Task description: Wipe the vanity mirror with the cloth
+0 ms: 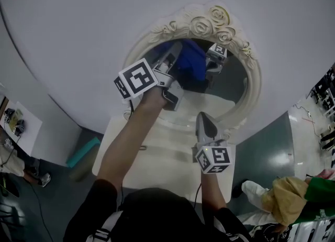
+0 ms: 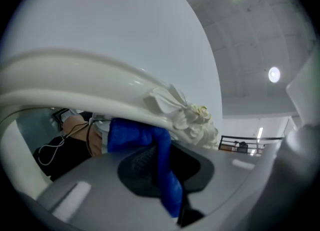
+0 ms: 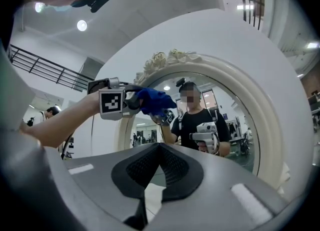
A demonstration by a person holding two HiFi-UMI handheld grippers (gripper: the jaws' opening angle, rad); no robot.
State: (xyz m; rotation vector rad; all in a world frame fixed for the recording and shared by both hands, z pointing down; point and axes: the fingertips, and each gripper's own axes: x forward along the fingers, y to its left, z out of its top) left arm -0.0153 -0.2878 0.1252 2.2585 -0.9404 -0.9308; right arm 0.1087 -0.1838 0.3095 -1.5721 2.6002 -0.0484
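1. Two grippers are in my hands in front of the vanity mirror point(image 1: 233, 86), an oval glass in a cream frame point(image 1: 209, 23) with carved roses at its top. It stands on a pale tabletop point(image 1: 157, 154).
2. My left gripper point(image 1: 175, 60) is raised to the glass. Its fingers point(image 2: 140, 167) are clamped on the blue cloth point(image 2: 162, 145), with a fold pinched between the dark pads.
3. I see the cloth lying against the upper left part of the glass, just under the rose carving.
4. My right gripper point(image 1: 205, 123) hangs lower, over the tabletop near the mirror's bottom edge and apart from the glass. Its fingers point(image 3: 150, 170) are closed together with nothing between them.
5. From the right gripper view, the glass reflects both grippers and the cloth.
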